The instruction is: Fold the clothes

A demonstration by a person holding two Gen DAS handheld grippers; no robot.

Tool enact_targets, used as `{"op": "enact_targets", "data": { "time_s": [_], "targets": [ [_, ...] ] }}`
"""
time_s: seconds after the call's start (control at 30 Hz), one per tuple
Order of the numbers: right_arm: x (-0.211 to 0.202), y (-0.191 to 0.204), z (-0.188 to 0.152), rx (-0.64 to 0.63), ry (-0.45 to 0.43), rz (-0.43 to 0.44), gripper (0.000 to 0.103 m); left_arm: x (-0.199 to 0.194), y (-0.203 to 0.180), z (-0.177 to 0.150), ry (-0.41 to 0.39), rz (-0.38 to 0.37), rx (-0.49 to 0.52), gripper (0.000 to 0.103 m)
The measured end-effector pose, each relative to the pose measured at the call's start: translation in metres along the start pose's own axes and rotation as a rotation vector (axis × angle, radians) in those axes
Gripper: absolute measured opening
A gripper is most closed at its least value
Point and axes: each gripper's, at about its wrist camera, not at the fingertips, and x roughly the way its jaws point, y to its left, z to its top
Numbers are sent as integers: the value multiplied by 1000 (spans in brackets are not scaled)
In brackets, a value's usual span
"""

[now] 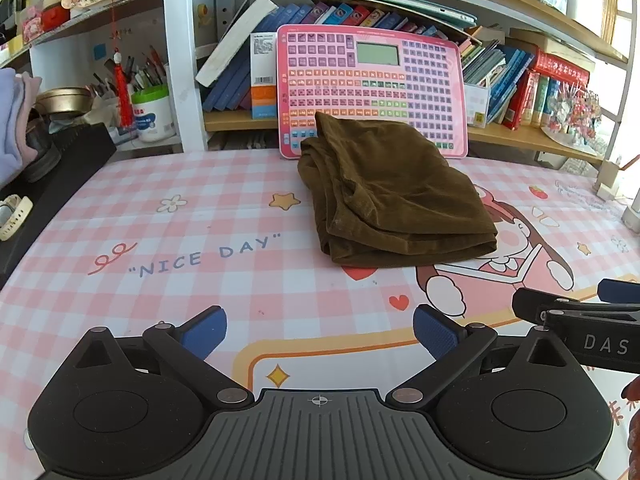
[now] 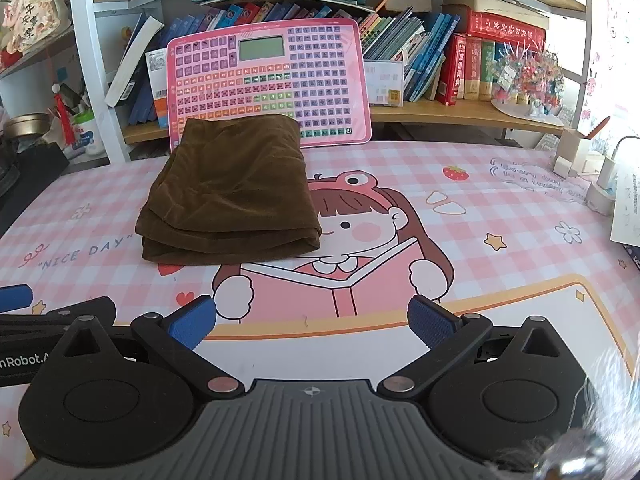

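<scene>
A brown garment lies folded into a thick rectangle on the pink checked desk mat, its far edge against a pink keyboard toy. In the right wrist view the same brown garment sits left of centre, with stacked folds facing me. My left gripper is open, well short of the cloth, with nothing between its blue pads. My right gripper is open too, over the cartoon girl print, holding nothing. The right gripper's body shows at the left wrist view's right edge.
A pink keyboard toy leans on the bookshelf behind the mat. A black box and folded pale clothes stand at the left. A pen cup sits behind them. White chargers and a card are on the right.
</scene>
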Motion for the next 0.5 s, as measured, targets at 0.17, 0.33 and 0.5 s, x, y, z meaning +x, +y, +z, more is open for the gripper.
{"op": "enact_targets", "data": {
  "time_s": [0.17, 0.33, 0.5],
  "targets": [
    [0, 0, 0, 0, 0, -1, 103, 0, 0, 0, -1, 0, 0, 101],
    [0, 1, 0, 0, -1, -3, 103, 0, 0, 1, 2, -1, 0, 101],
    [0, 1, 0, 0, 1, -4, 103, 1, 0, 0, 5, 0, -1, 101]
  ]
}}
